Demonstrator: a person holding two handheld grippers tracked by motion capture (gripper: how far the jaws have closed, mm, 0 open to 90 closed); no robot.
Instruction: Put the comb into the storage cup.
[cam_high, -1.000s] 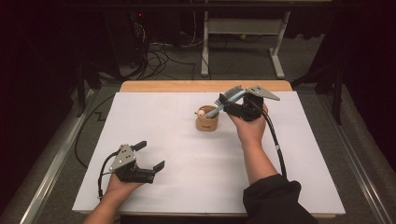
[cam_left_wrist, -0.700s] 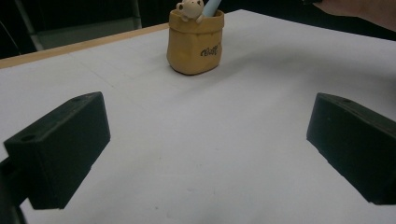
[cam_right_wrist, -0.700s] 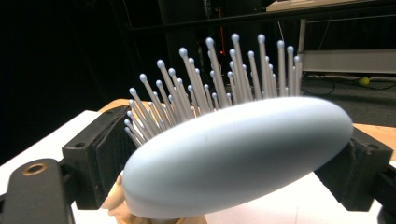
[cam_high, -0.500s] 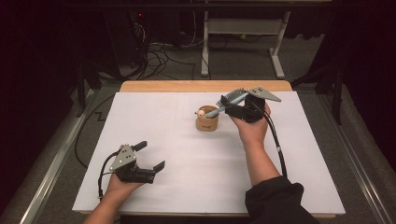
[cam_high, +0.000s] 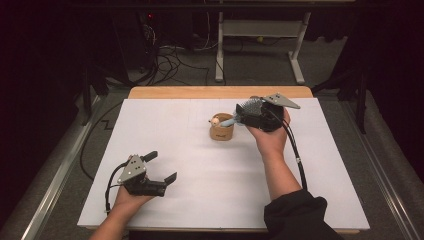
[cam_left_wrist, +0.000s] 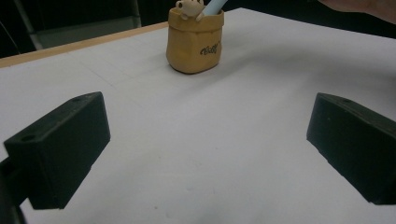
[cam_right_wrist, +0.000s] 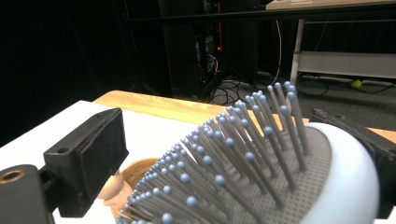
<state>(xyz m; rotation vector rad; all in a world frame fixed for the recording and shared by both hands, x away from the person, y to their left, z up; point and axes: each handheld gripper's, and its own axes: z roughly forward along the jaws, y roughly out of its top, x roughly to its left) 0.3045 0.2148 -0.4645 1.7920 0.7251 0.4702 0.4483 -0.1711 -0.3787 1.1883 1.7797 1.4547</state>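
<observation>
A tan cup (cam_high: 221, 131) (cam_left_wrist: 194, 44) stands mid-table, with a small beige figure (cam_high: 215, 120) (cam_left_wrist: 189, 7) at its rim. A pale blue hairbrush (cam_high: 250, 107) (cam_right_wrist: 261, 172) leans out of the cup, its handle (cam_high: 229, 121) inside. The brush head lies between the jaws of my right gripper (cam_high: 245, 112) (cam_right_wrist: 217, 119), which have just been opening. The bristles stand off the left jaw, and the brush's back lies against the right jaw. My left gripper (cam_high: 161, 166) (cam_left_wrist: 205, 149) rests open and empty near the table's front left.
White paper (cam_high: 200, 200) covers the table, and a wooden edge (cam_high: 200, 92) shows at the back. Beyond the table are a dark floor with cables (cam_high: 170, 55) and a white desk frame (cam_high: 260, 30). A cable (cam_high: 295, 150) trails along the right forearm.
</observation>
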